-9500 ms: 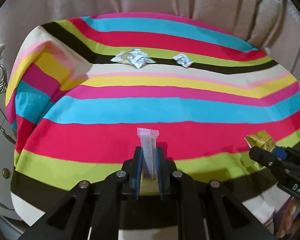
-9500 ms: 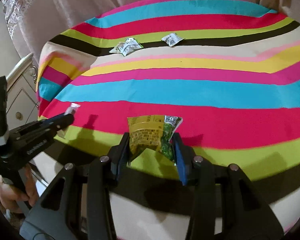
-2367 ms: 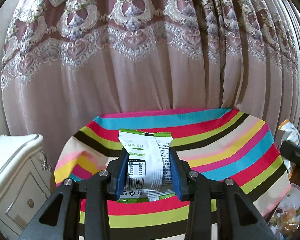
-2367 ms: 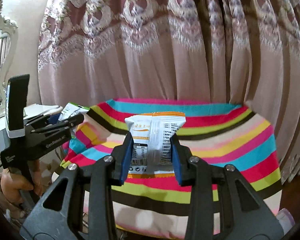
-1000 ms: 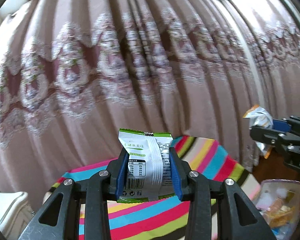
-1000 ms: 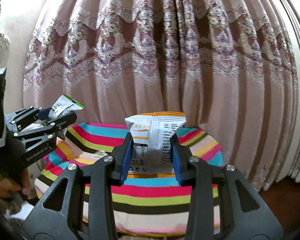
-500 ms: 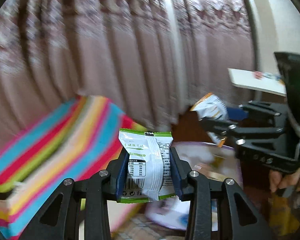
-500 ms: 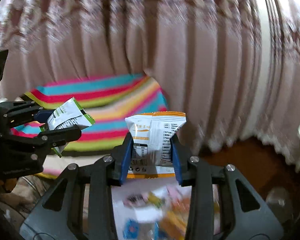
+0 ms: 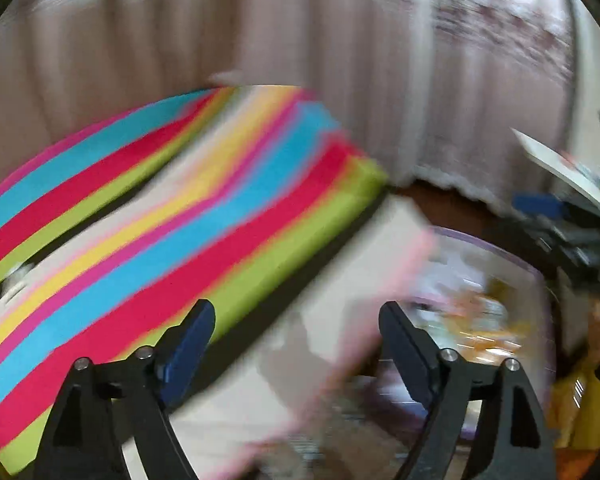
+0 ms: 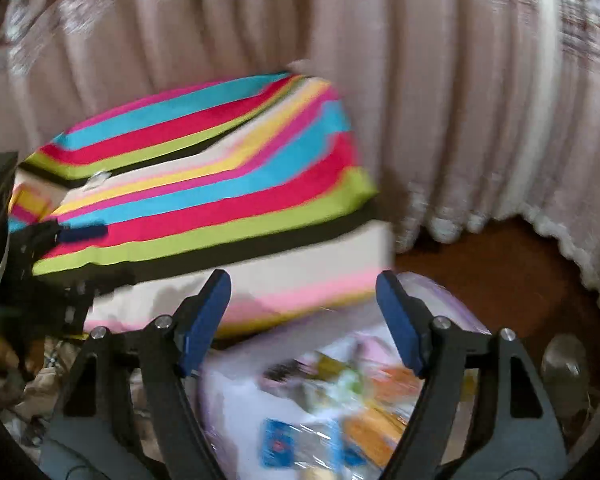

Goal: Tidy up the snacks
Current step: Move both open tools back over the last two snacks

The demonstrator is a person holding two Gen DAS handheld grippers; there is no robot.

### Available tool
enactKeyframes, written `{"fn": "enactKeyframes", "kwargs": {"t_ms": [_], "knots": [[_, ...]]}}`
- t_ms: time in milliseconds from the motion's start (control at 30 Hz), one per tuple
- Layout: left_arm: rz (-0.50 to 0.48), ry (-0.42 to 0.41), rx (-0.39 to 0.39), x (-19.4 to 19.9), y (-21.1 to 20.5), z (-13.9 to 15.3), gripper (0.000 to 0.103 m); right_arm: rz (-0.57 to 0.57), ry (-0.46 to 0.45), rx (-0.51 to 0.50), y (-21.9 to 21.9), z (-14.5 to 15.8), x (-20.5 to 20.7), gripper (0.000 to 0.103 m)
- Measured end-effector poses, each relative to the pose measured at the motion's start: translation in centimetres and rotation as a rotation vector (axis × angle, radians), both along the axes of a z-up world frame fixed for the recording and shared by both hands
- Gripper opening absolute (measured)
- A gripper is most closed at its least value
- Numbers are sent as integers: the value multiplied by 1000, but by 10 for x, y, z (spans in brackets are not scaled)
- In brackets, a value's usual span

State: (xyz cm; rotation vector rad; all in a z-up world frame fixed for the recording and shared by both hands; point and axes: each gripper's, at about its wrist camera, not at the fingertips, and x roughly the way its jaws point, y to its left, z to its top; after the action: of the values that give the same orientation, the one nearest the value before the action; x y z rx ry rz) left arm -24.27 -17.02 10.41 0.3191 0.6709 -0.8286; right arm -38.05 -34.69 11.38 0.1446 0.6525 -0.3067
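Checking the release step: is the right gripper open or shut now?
Open. The right gripper has just been opening; its blue pads stand apart, empty, above the snack bag.

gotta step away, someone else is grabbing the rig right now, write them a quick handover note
Left gripper: jaws have just been opening, nothing between them.
Right gripper: the same, jaws just opened and empty, above the snack bag.
The snack bag sits on the floor beside the striped table and holds many packets; the view is too blurred to pick out the latest two.
Left: a small wrapper at the table's far side.
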Motion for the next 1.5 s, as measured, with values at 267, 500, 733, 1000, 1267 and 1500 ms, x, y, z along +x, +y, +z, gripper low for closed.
{"fn": "enactKeyframes", "kwargs": {"t_ms": [267, 500, 733, 1000, 1267, 1500], "knots": [[502, 81, 26, 141, 152, -34, 85, 381, 169, 28, 120, -61, 180, 80], [766, 221, -73, 227, 260, -55, 85, 678, 278, -54, 211, -90, 336, 81], [858, 203, -69, 261, 285, -66, 85, 716, 245, 114, 246, -87, 506, 81], [836, 193, -108, 275, 284, -63, 85, 779, 172, 8, 319, -88, 627, 66], [834, 220, -145, 283, 292, -70, 85, 1029, 225, -107, 347, -115, 610, 66], [822, 229, -98, 287, 292, -67, 85, 1012, 276, -94, 326, -109, 560, 0]]}}
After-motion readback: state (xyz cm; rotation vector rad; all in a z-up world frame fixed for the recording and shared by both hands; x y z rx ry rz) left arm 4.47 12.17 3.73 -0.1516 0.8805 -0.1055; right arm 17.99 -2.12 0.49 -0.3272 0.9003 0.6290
